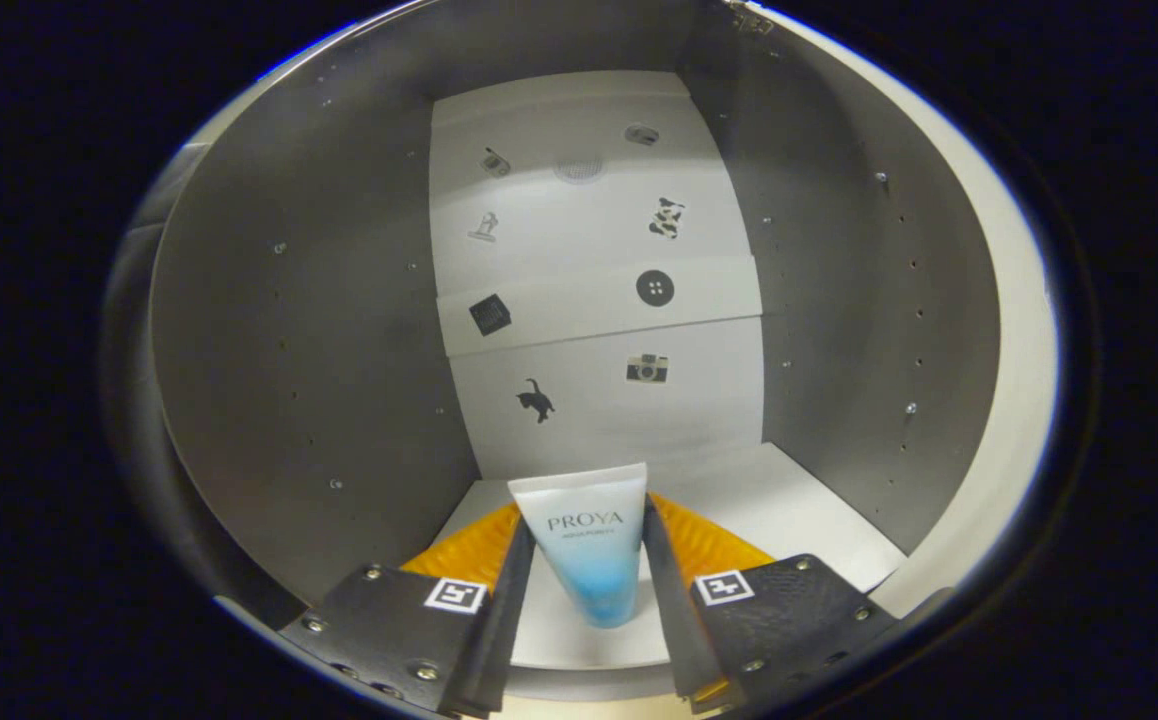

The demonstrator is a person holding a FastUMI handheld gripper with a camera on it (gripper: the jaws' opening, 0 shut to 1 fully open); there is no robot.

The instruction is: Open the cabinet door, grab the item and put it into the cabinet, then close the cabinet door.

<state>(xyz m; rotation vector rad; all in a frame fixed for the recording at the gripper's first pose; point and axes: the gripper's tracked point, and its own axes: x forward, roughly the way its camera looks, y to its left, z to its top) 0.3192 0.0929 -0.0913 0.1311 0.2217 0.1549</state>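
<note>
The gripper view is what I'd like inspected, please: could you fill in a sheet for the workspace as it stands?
Surface: pale cabinet floor, bare beyond the fingers.
Job's things: tube, white fading to blue, cap end toward the camera, held inside the open cabinet.
Clutter: nothing seen.
Gripper: gripper with both fingers pressing on the tube's sides.
Cables: nothing seen.
Surroundings: grey side walls with rows of small holes; white back panel carrying small picture stickers, among them a cat, a camera and a button.
</note>
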